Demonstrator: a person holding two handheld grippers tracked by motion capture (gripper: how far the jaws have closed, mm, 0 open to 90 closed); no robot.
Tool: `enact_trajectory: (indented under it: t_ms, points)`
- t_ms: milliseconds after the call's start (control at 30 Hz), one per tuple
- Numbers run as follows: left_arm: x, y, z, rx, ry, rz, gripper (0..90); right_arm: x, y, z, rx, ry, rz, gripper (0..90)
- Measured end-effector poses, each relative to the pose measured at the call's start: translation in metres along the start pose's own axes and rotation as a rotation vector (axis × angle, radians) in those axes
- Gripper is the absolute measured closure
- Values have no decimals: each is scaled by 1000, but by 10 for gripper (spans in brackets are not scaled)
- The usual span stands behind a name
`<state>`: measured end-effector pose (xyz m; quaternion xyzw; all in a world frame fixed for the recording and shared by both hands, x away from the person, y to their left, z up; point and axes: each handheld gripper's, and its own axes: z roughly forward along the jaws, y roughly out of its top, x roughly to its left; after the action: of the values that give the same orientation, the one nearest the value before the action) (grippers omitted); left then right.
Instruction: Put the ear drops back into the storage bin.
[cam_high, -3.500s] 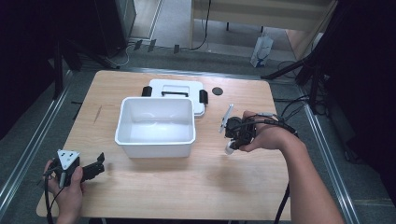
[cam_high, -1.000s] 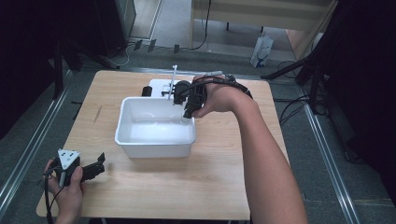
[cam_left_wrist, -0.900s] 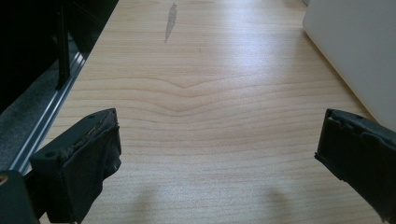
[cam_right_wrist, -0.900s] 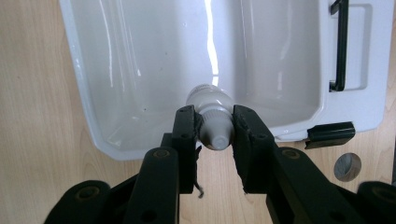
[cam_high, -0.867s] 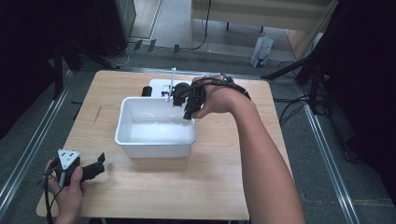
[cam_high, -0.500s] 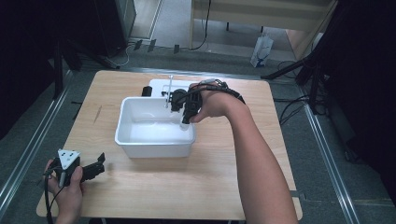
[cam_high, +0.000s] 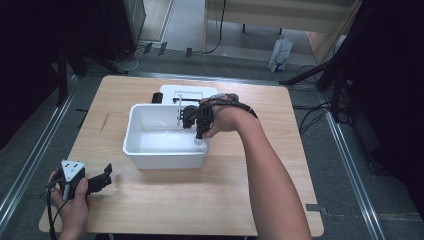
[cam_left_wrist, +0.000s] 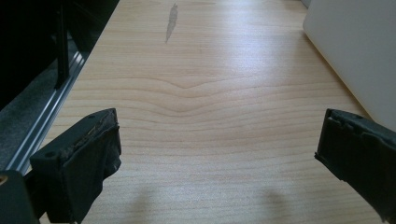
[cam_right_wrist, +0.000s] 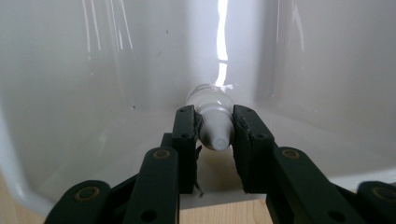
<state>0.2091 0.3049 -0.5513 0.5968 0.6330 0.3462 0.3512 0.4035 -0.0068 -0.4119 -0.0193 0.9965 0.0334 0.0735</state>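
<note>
Right hand-held gripper (cam_right_wrist: 214, 128) clamps a small white bottle (cam_right_wrist: 212, 119) inside the tub (cam_high: 150, 160), its far end hidden.

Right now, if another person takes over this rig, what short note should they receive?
Right gripper: shut on the small white bottle, held down inside the white tub, close to its near right corner.
Left gripper: open, holding nothing, over the table at the near left.
Done: bottle carried into the tub.
Left: release the bottle; I cannot tell whether it already touches the bottom. Then lift the right gripper out.
</note>
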Motion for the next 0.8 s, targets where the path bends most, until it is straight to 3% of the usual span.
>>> enact_trajectory:
  t_ms: [233, 533, 800]
  points:
    - [-1, 0, 0, 0, 5, 1, 4, -2, -3, 7, 0, -1, 1, 720]
    - [0, 0, 0, -5, 4, -4, 4, 0, 9, 23, 94, -10, -11, 720]
    - [0, 0, 0, -6, 3, -9, 4, -1, 12, 32, 120, -12, -17, 719]
